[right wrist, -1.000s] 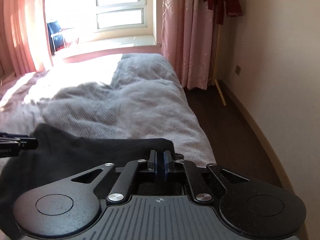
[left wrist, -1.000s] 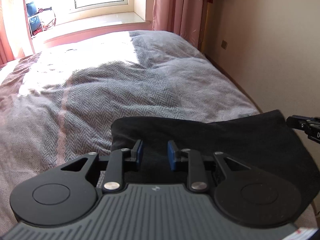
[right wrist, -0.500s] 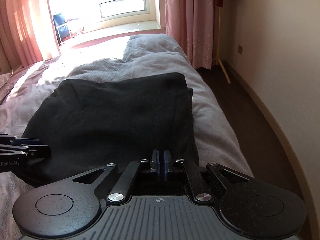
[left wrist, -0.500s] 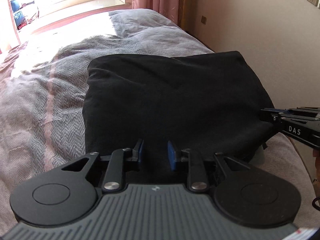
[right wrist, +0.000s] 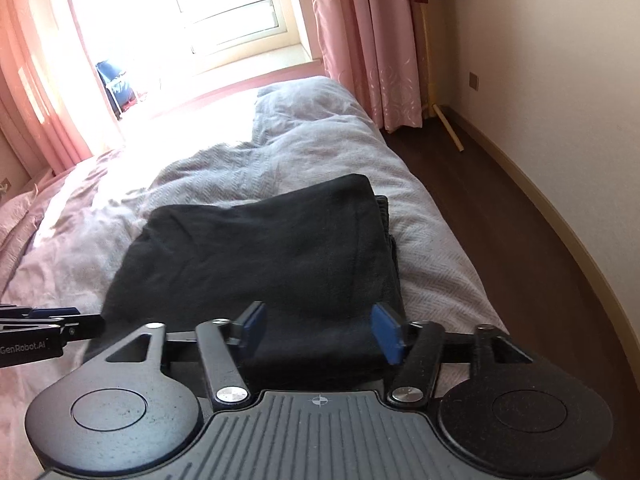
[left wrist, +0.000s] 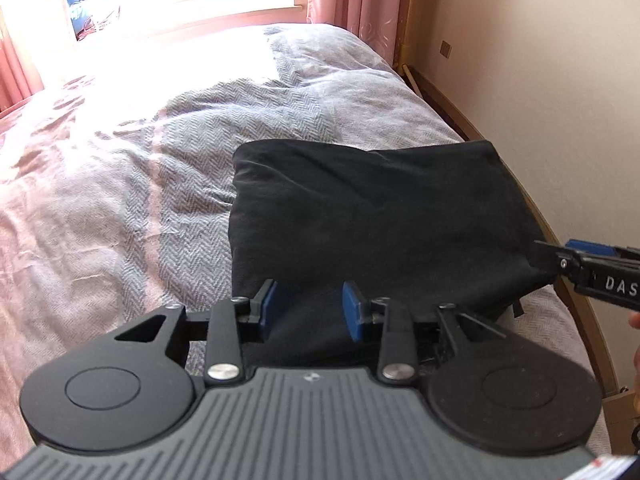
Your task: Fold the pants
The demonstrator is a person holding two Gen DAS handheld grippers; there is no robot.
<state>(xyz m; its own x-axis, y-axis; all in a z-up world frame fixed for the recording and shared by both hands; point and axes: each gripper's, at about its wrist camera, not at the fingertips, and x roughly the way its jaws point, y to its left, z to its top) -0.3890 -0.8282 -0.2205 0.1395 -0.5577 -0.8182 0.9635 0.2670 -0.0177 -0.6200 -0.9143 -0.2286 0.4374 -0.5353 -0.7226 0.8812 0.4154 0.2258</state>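
The black pants (left wrist: 380, 216) lie folded into a thick rectangle on the grey herringbone bedspread (left wrist: 192, 168), near the bed's right edge. My left gripper (left wrist: 308, 312) is open over the near edge of the pants, with black cloth showing between its blue pads. My right gripper (right wrist: 320, 326) is open too, its pads standing wide apart above the near edge of the pants (right wrist: 264, 252). The right gripper's tip (left wrist: 592, 264) shows at the right of the left wrist view, and the left gripper's tip (right wrist: 44, 328) shows at the left of the right wrist view.
The bed runs toward a bright window (right wrist: 224, 12) with pink curtains (right wrist: 360, 44). Dark wood floor (right wrist: 520, 216) and a cream wall (right wrist: 560, 60) lie to the right of the bed. A pink sheet (left wrist: 52, 168) covers the bed's left side.
The right gripper, shut on the cloth before, has opened wide. The pants have gone from lifted to lying flat on the bed, and both grippers have drawn back toward the near edge.
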